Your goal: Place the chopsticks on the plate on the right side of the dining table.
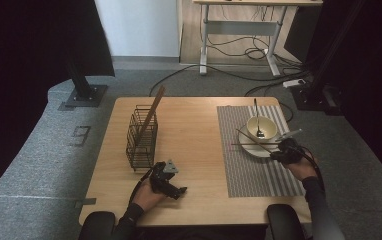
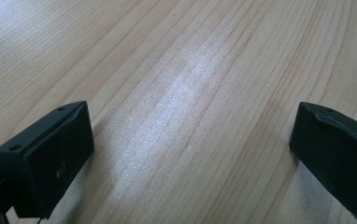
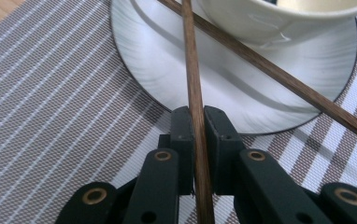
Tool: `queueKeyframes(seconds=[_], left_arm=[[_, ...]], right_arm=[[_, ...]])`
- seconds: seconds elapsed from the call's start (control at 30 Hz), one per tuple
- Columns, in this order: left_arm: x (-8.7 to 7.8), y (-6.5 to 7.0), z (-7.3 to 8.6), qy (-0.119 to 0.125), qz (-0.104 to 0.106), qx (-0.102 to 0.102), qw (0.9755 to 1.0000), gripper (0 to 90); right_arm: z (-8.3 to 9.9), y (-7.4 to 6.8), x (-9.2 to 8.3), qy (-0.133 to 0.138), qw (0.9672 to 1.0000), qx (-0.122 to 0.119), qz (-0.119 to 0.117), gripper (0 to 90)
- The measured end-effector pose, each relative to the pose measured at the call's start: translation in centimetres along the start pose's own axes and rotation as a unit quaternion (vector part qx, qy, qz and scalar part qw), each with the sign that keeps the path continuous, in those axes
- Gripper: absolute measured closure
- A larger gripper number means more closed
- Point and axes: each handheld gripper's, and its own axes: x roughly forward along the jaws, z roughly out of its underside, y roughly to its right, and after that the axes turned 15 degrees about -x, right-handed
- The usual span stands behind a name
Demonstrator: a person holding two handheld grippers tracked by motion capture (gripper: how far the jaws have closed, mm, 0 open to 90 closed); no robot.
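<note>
R gripper (image 3: 196,135) pinching chopstick (image 3: 191,70), lower centre; 2nd chopstick (image 3: 279,77) crosses it, may drag, tip bowl (image 3: 279,18). L gripper (image 2: 190,149) spread, idle.

Grey carpet floor (image 1: 39,150), white wall (image 1: 139,27), a desk (image 1: 239,22) over tangled cables (image 1: 249,50).

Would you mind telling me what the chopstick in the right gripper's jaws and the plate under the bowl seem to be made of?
The thin dark brown chopstick looks like wood: matte, with lengthwise grain. The round white plate is probably glazed ceramic, since it shows a soft sheen and a thin dark rim; melamine cannot be ruled out.
</note>
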Motion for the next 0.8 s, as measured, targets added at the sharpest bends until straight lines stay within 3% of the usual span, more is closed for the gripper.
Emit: queueKeyframes(seconds=[0.23, 0.5, 0.8], left_arm=[[0.0, 0.0, 0.0, 0.0, 0.0, 0.0, 1.0, 0.0], [0.0, 0.0, 0.0, 0.0, 0.0, 0.0, 1.0, 0.0], [0.0, 0.0, 0.0, 0.0, 0.0, 0.0, 1.0, 0.0]], right_arm=[[0.4, 0.7, 0.4, -0.009, 0.9999, 0.003, 0.006, 79.4], [0.8, 1.6, 0.9, 0.004, 0.9998, 0.021, 0.005, 76.3], [1.5, 2.3, 0.9, 0.003, 0.9991, 0.037, 0.02, 71.3]])
